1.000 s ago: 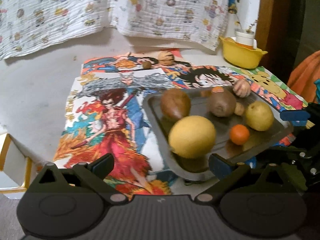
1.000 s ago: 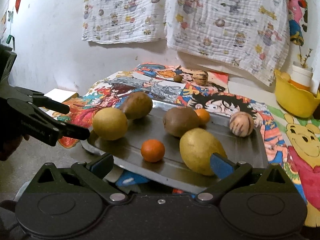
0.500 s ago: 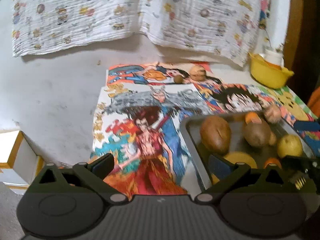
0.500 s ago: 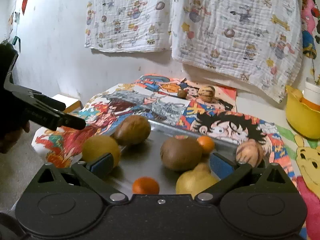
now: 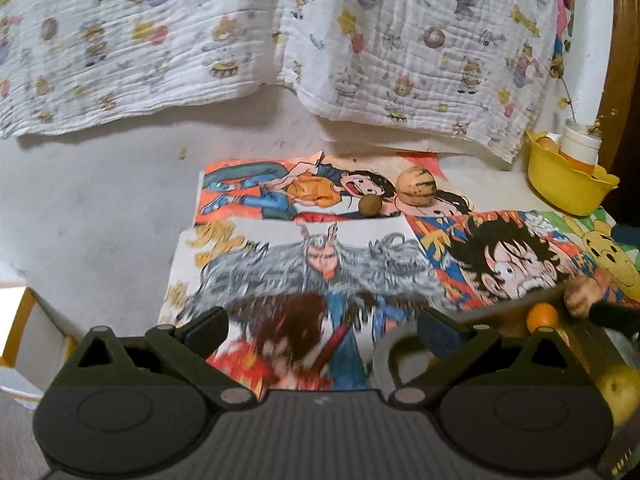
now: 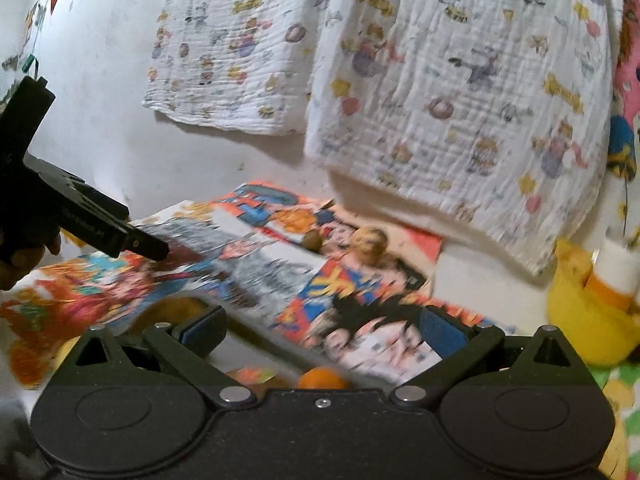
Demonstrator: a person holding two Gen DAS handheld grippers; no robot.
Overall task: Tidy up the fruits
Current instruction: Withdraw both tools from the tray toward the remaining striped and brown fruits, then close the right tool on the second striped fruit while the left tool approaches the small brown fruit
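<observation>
My left gripper (image 5: 322, 326) is open and empty above the cartoon posters (image 5: 320, 264). The metal tray's rim (image 5: 386, 354) shows low at the right, mostly hidden behind my fingers, with a small orange (image 5: 542, 316) and a yellow fruit (image 5: 620, 392) on it. A striped round fruit (image 5: 415, 182) and a small brown fruit (image 5: 370, 205) lie on the far poster. My right gripper (image 6: 322, 328) is open and empty; an orange (image 6: 322, 378) peeks just below its fingers. The far fruits (image 6: 370, 242) are blurred in the right wrist view. The left gripper (image 6: 100, 228) shows at the left there.
A yellow bowl (image 5: 568, 184) with a white cup stands at the back right, also seen in the right wrist view (image 6: 588, 312). Patterned cloths (image 5: 280, 40) hang on the wall behind. A white and yellow box (image 5: 24, 340) sits at the left edge.
Both grippers have lifted and tilted up, so the tray of fruit has slid down and nearly out of both views. Both stay open and empty.
</observation>
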